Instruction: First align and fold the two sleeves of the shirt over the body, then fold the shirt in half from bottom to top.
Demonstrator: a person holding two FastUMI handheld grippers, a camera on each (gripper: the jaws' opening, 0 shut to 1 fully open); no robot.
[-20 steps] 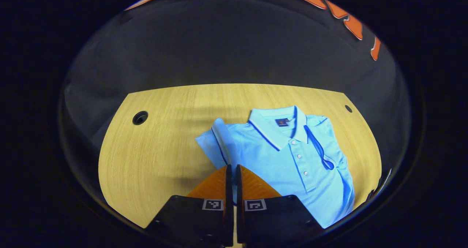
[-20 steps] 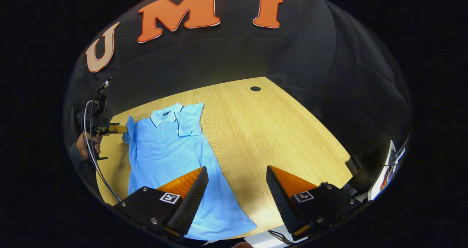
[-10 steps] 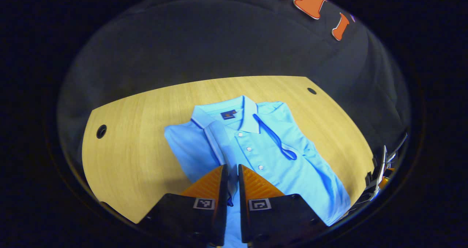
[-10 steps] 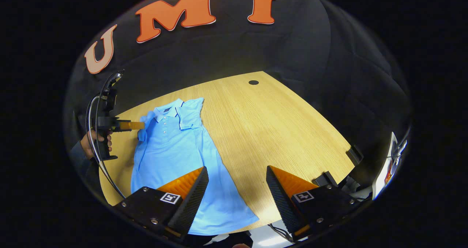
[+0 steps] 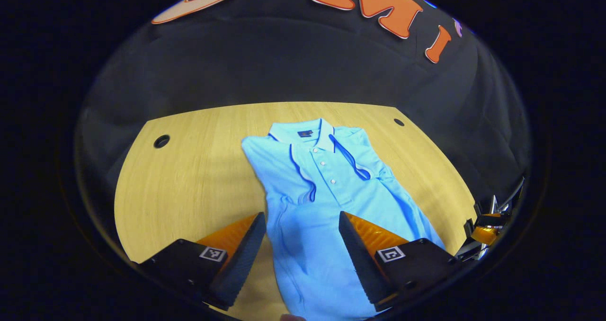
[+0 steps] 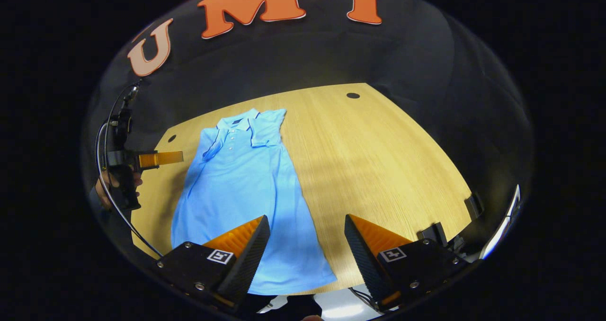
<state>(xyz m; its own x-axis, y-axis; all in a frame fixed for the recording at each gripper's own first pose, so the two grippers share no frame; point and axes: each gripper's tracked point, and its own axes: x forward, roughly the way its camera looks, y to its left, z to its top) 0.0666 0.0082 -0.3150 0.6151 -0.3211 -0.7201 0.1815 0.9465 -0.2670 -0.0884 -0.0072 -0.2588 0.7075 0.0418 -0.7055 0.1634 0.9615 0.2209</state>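
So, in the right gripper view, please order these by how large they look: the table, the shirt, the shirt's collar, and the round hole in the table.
1. table
2. shirt
3. collar
4. round hole

The collar and hole both lie far from the camera, so their ranking seems fair.

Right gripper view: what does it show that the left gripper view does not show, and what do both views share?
Right gripper view alone: the person's hand holding the left tool beside the shirt, and the shirt's bottom hem. Left gripper view alone: the small dark label inside the collar. Both: the light blue polo shirt lying flat on the light wooden table with both sleeves folded over its body, and each camera's own tool open; the right tool holds nothing.
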